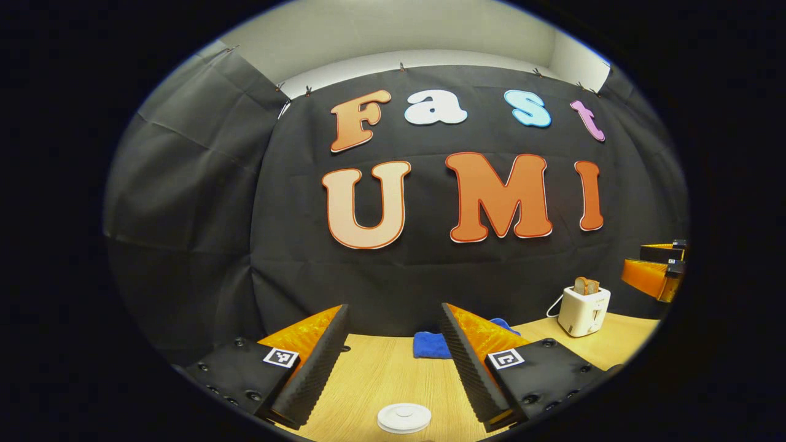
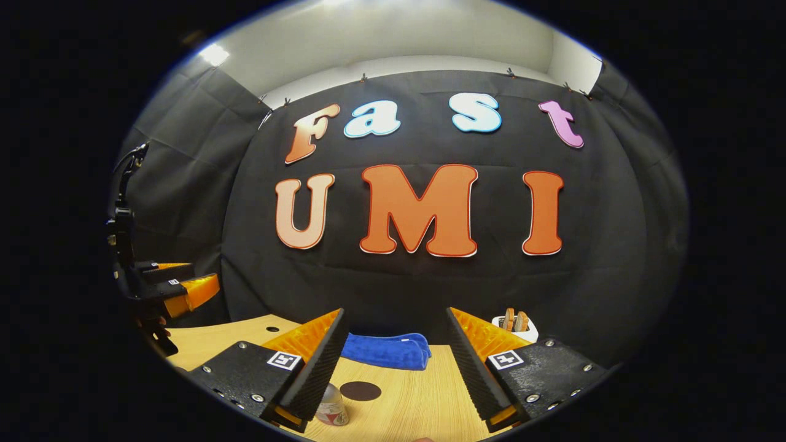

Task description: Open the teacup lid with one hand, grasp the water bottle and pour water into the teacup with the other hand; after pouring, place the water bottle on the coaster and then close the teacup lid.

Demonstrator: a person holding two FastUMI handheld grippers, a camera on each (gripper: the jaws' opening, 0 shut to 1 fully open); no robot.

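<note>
In the left gripper view my left gripper (image 1: 393, 307) stands open above the wooden table (image 1: 381, 374), nothing between its fingers. The white round teacup lid (image 1: 403, 417) lies below and just ahead of it, at the bottom edge; the cup under it is hidden. In the right gripper view my right gripper (image 2: 395, 311) is open and empty too. The top of the water bottle (image 2: 331, 405), with a red label, peeks out beside its left finger, partly hidden. A dark round coaster (image 2: 360, 390) lies just right of the bottle. Each gripper is also seen from the other: right gripper (image 1: 660, 270), left gripper (image 2: 178, 285).
A folded blue cloth (image 1: 431, 345) (image 2: 387, 351) lies at the back of the table by the black wall. A white toaster (image 1: 583, 310) (image 2: 514, 325) with bread slices stands at the back right. The table's left edge (image 2: 202, 334) runs under the left gripper.
</note>
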